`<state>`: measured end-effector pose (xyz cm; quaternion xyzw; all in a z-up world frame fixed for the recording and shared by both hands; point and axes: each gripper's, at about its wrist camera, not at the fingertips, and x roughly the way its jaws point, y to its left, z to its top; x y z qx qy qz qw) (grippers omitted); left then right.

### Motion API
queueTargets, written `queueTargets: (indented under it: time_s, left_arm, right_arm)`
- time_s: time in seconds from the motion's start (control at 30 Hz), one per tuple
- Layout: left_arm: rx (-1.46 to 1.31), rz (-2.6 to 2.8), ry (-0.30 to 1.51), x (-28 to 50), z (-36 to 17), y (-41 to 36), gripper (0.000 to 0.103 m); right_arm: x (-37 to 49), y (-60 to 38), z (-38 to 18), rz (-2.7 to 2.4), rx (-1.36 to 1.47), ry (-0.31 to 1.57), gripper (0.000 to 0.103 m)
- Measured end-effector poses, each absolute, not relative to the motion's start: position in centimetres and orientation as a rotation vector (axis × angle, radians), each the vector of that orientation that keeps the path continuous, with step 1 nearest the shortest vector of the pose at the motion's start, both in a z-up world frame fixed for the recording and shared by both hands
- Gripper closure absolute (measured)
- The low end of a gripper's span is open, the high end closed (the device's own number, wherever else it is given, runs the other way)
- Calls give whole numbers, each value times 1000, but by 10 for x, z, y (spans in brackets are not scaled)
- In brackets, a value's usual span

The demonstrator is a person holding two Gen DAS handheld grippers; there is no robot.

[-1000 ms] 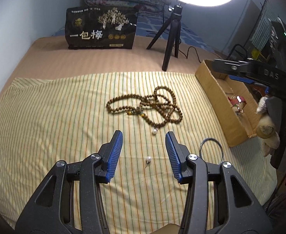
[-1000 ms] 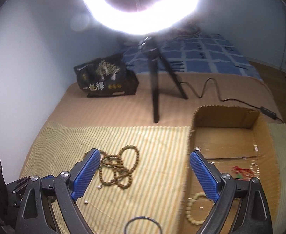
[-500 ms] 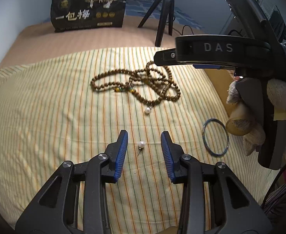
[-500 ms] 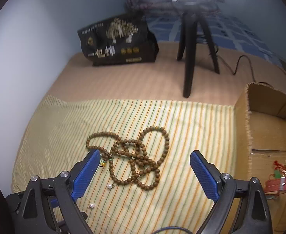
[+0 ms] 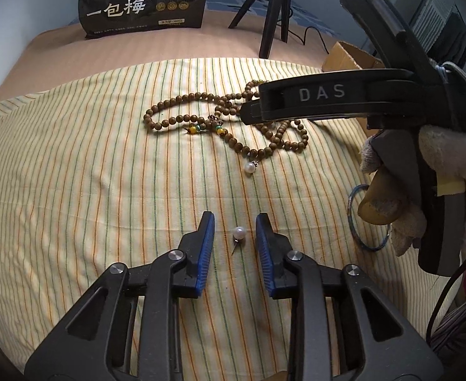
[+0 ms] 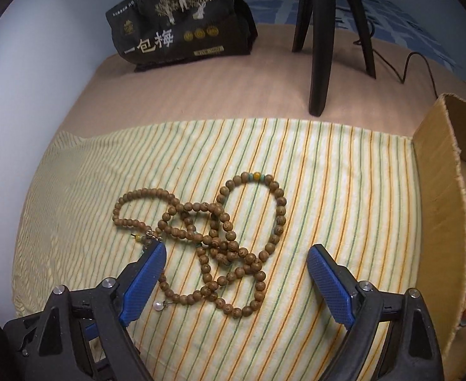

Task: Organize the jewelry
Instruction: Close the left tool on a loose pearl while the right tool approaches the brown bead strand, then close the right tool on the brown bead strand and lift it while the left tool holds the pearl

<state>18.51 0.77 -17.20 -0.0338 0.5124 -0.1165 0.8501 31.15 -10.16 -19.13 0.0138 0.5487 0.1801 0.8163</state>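
Observation:
A small pearl pin lies on the striped cloth between the blue pads of my left gripper, which is open and low over it, not touching. A long brown wooden bead necklace lies tangled on the cloth; it also shows in the left wrist view. My right gripper is wide open just above the necklace's near loops. A second pearl pin lies by its left finger. A thin blue bangle lies right of the left gripper.
A cardboard box with jewelry inside stands at the cloth's right edge. A black tripod and a black printed bag stand behind the cloth. The right gripper's body hangs over the necklace in the left view.
My left gripper dropped toward the pearl pin and narrowed its jaws around it. My right gripper moved left from the box to above the bead necklace and lowered.

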Motion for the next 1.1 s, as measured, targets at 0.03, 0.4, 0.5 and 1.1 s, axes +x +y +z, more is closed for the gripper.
queueTargets:
  time_s: [0.03, 0.4, 0.5, 1.1]
  left_arm:
    - [-69, -246, 1079, 185, -173, 8, 77]
    - [-10, -236, 1062, 186, -179, 1, 88]
    - [2, -234, 1056, 184, -178, 0, 94]
    - [-23, -228, 1006, 176, -156, 10, 96]
  right_arm:
    - [312, -101, -192, 382, 22, 1169, 11]
    - [314, -82, -199, 317, -103, 1141, 18]
    - [312, -78, -198, 299, -144, 1121, 29]
    - [295, -82, -163, 423, -73, 1052, 93]
